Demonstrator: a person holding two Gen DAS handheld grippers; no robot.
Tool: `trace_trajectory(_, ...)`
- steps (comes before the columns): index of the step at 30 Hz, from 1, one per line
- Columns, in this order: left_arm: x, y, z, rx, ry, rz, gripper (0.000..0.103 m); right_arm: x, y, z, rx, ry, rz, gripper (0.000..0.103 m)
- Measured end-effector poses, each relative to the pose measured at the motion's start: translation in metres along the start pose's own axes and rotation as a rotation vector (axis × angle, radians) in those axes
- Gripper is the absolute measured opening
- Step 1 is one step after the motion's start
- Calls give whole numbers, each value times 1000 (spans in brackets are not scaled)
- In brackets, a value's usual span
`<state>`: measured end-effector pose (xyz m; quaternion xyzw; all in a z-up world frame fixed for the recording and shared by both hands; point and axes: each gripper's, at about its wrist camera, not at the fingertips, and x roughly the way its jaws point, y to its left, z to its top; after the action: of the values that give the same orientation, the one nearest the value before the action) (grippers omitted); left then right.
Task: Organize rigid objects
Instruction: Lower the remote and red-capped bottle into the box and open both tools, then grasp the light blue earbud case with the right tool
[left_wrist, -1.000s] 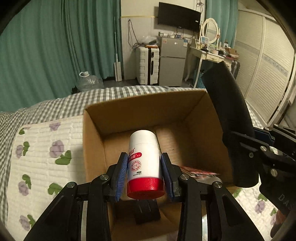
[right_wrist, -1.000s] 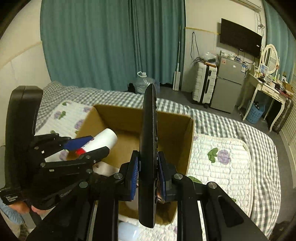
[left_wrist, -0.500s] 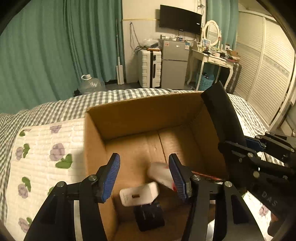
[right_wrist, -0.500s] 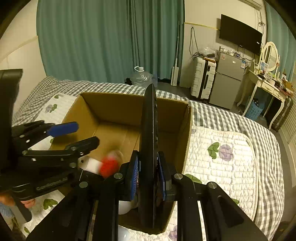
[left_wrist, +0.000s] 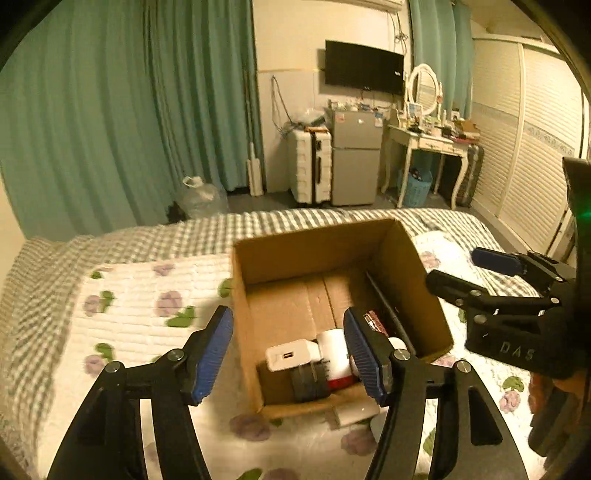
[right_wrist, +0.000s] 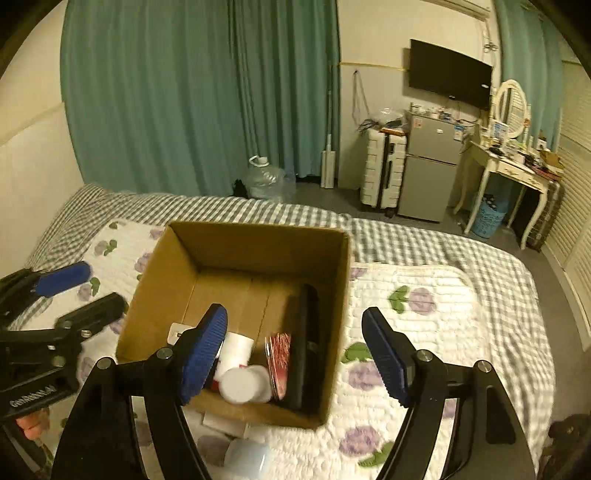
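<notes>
An open cardboard box (left_wrist: 317, 247) (right_wrist: 255, 242) stands on the bed. In it lie the white bottle with a red cap (left_wrist: 334, 354) (right_wrist: 236, 349), a white charger (left_wrist: 291, 355), a black block (left_wrist: 308, 380), a red packet (right_wrist: 277, 354) and the black remote (right_wrist: 303, 343), which leans along the right wall. My left gripper (left_wrist: 288, 354) is open and empty above the box's near left edge. My right gripper (right_wrist: 295, 354) is open and empty above the box's near right side. Each gripper shows in the other's view (left_wrist: 517, 291) (right_wrist: 55, 295).
White objects (right_wrist: 243, 454) lie on the floral quilt (left_wrist: 140, 295) just in front of the box. Beyond the bed are green curtains, a water jug (right_wrist: 266, 177), a suitcase, a small fridge (right_wrist: 428, 173) and a dressing table.
My left gripper opened and the bottle dropped into the box. My right gripper opened and the remote now lies in the box. Both grippers have pulled back and up.
</notes>
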<state>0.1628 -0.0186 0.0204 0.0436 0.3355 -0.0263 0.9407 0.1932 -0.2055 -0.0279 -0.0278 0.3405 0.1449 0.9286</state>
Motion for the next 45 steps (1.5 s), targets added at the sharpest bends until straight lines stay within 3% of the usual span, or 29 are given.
trace_trajectory(4, -41, 3, 1, 1, -51, 9, 69, -41, 4, 2, 5, -37, -26, 78)
trace_trajectory(7, -68, 6, -2, -2, -80, 12, 71, -78, 11, -8, 0, -73, -32, 89)
trace_trajectory(10, -88, 8, -10, -1, -94, 8, 75, -102, 20, -18, -35, -74, -56, 92)
trace_trajectory(16, -97, 15, -38, -12, -73, 32, 75, -121, 30, -35, -34, -61, -72, 102)
trace_trajectory(20, -74, 25, -68, -50, -12, 46, 75, -105, 37, -51, -35, -6, -75, 102)
trace_trajectory(25, -33, 34, -106, -81, 86, 89, 75, -55, 49, -87, -54, 109, -52, 102)
trace_trajectory(32, 5, 40, -139, -119, 189, 70, 75, 20, 48, -127, -36, 278, 14, 102)
trace_trajectory(38, 22, 33, -141, -102, 213, 45, 75, 62, 47, -141, -37, 383, 43, 92)
trace_trajectory(39, 24, 31, -141, -99, 219, 40, 75, 68, 45, -143, -32, 398, 37, 87)
trace_trajectory(40, 26, 28, -140, -97, 224, 33, 75, 74, 44, -145, -28, 414, 45, 74)
trace_trajectory(42, 31, 20, -139, -93, 232, 15, 75, 81, 44, -149, -25, 447, 82, 57)
trace_trajectory(43, 33, 15, -137, -88, 234, 6, 75, 82, 44, -151, -24, 451, 85, 52)
trace_trajectory(45, 36, 6, -134, -79, 237, -4, 75, 79, 40, -150, -6, 438, 101, 52)
